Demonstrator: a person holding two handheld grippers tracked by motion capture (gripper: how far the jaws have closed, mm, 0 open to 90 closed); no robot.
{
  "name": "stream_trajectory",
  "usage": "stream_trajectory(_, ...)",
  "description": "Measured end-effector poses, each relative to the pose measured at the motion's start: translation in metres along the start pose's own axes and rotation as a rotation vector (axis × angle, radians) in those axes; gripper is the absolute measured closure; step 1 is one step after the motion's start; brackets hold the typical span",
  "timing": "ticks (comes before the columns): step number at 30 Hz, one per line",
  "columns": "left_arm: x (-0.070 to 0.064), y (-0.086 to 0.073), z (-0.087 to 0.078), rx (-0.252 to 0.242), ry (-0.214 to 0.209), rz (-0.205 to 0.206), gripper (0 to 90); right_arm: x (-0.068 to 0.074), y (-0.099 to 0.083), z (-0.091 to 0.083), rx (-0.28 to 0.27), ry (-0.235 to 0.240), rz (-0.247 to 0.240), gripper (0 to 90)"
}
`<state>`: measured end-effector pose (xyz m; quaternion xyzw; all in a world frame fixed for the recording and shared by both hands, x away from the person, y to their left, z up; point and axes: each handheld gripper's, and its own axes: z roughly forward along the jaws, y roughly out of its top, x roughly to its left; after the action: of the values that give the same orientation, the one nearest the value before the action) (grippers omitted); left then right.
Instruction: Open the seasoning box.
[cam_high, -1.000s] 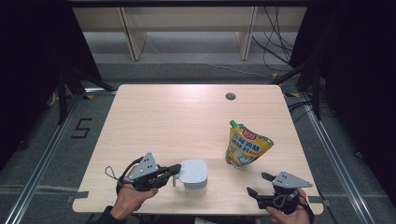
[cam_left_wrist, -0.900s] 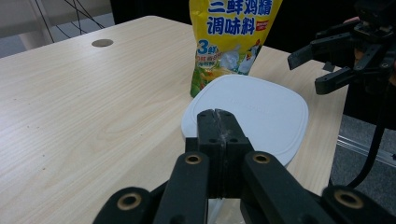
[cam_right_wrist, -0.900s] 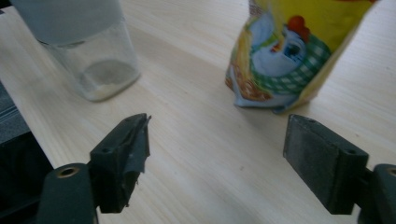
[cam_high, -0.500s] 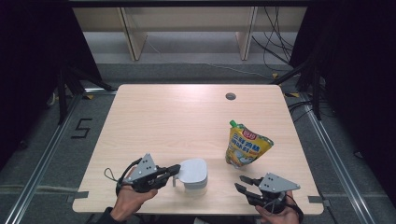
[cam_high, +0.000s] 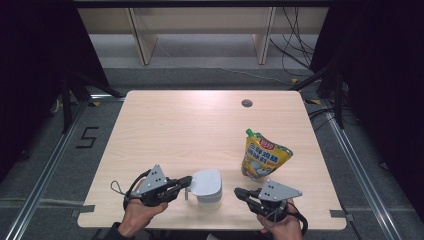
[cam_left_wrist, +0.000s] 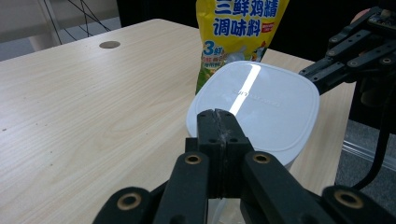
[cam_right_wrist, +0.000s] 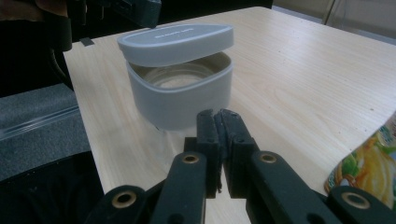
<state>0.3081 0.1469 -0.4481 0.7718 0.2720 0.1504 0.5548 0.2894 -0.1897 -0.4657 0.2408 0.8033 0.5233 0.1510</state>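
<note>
Left gripper (cam_high: 186, 182) lies low at the near edge of the table (cam_high: 180, 125), its jaws pressed together with nothing visibly between them, and their tip rests against the left side of the white box (cam_high: 208, 186). From where I stand that looks like a brace: the closed tip keeps the box from sliding while the other hand works. I cannot tell whether it pinches some tab of the box.

On the box, the lid (cam_right_wrist: 176, 43) sits raised and tilted, with a gap on the side seen in the right gripper view, so the pale inside (cam_right_wrist: 180, 77) shows beneath it. It seems half loosened, neither snapped down nor taken off.

Right gripper (cam_high: 240, 191) comes next, just beside the box on its right and apart from it, jaws likewise closed on nothing. Its tip points at the box wall below the lid, probably to push or pry the lid free.

Farthest right, the yellow seasoning pouch (cam_high: 263, 156) stands upright behind the right gripper, near the box, likely waiting to be emptied into it.
</note>
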Motion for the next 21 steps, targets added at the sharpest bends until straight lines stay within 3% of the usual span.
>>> stream_trajectory(3,0.001,0.000,-0.001,0.009,0.002,0.012,89.1,0.001,0.005,0.004,-0.008,0.005,-0.004,89.2)
stream_trajectory(4,0.001,0.000,0.000,0.003,-0.004,0.009,89.1,0.000,0.006,0.004,-0.013,0.001,-0.027,89.5)
stream_trajectory(6,0.001,-0.001,0.000,0.001,0.000,0.006,89.1,0.002,0.008,0.007,-0.022,0.001,0.004,89.7)
stream_trajectory(7,0.001,-0.001,0.000,0.001,0.000,0.006,89.1,0.000,0.009,0.008,-0.030,0.021,-0.010,89.7)
stream_trajectory(9,0.001,-0.001,0.000,0.001,-0.001,0.009,89.1,0.002,0.010,0.009,-0.027,-0.001,-0.001,89.8)
stream_trajectory(21,0.002,-0.002,0.000,-0.001,0.008,0.012,89.1,0.007,0.027,0.022,-0.030,0.038,-0.040,90.0)
